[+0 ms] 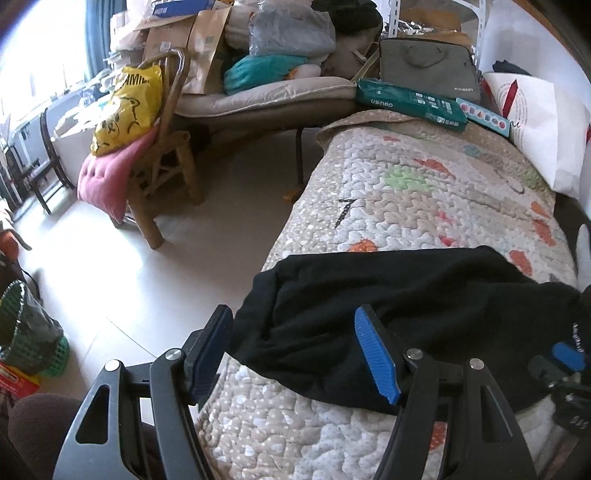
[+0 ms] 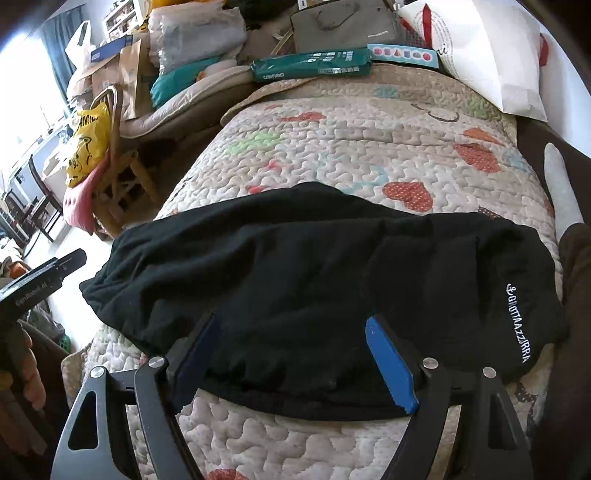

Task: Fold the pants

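Black pants (image 2: pixel 314 266) lie bunched crosswise on a quilted bed cover (image 2: pixel 351 147), with white lettering (image 2: pixel 517 325) at their right end. My right gripper (image 2: pixel 291 354) hangs open over the pants' near edge, and its blue-padded fingers (image 2: pixel 391 365) straddle the cloth without pinching it. In the left wrist view the pants (image 1: pixel 406 295) reach the bed's left edge. There my left gripper (image 1: pixel 291 350) stands open over their left end, with one finger (image 1: pixel 210 350) out past the bed's side. Each gripper also shows at the edge of the other's view: the right gripper (image 1: pixel 565 358) and the left gripper (image 2: pixel 44 280).
A green box (image 2: pixel 310 64), a grey bag (image 2: pixel 343 26) and a white bag (image 2: pixel 487 55) sit at the bed's far end. Left of the bed is pale floor (image 1: pixel 147 295), a wooden chair (image 1: pixel 162 155) with a yellow bag, and a green basket (image 1: pixel 29 332).
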`<state>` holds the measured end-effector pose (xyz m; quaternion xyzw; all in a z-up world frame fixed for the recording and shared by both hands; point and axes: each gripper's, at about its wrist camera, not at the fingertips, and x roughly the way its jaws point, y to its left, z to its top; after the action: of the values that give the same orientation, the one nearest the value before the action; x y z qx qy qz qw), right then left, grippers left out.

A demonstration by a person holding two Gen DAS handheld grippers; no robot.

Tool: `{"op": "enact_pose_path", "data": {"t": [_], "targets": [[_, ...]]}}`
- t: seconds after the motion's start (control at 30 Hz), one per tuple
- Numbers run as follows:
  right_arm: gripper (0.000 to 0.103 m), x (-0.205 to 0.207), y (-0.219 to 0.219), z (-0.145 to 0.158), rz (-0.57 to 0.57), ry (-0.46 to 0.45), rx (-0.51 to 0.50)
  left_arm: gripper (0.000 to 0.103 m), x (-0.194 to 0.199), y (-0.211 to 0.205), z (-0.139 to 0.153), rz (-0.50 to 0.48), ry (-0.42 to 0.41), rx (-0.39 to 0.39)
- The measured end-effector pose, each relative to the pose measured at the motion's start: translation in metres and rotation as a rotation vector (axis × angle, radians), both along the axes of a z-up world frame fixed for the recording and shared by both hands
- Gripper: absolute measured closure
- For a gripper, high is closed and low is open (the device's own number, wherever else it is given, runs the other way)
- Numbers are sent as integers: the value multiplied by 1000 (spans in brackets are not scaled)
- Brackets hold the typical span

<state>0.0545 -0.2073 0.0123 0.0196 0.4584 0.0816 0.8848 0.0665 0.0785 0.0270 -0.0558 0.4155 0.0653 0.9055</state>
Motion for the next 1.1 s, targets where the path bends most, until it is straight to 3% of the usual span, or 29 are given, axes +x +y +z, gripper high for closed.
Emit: {"op": "enact_pose_path", "data": {"t": [0.3,0.43,0.63,1.1], "targets": [[17,-5,12,-1,30,-7,-43,35,-20,-11,9,-68,-30,1],[17,-2,19,-5,38,-6,-76,35,-22,-20,0,-126,34,-33],[17,1,28,-16,48,-3,-119,35,-19,-31,-3,-167,58,-57],[17,1,39,-17,75,-53,-174,35,-12,-31,-9,-152,77,-63]]}}
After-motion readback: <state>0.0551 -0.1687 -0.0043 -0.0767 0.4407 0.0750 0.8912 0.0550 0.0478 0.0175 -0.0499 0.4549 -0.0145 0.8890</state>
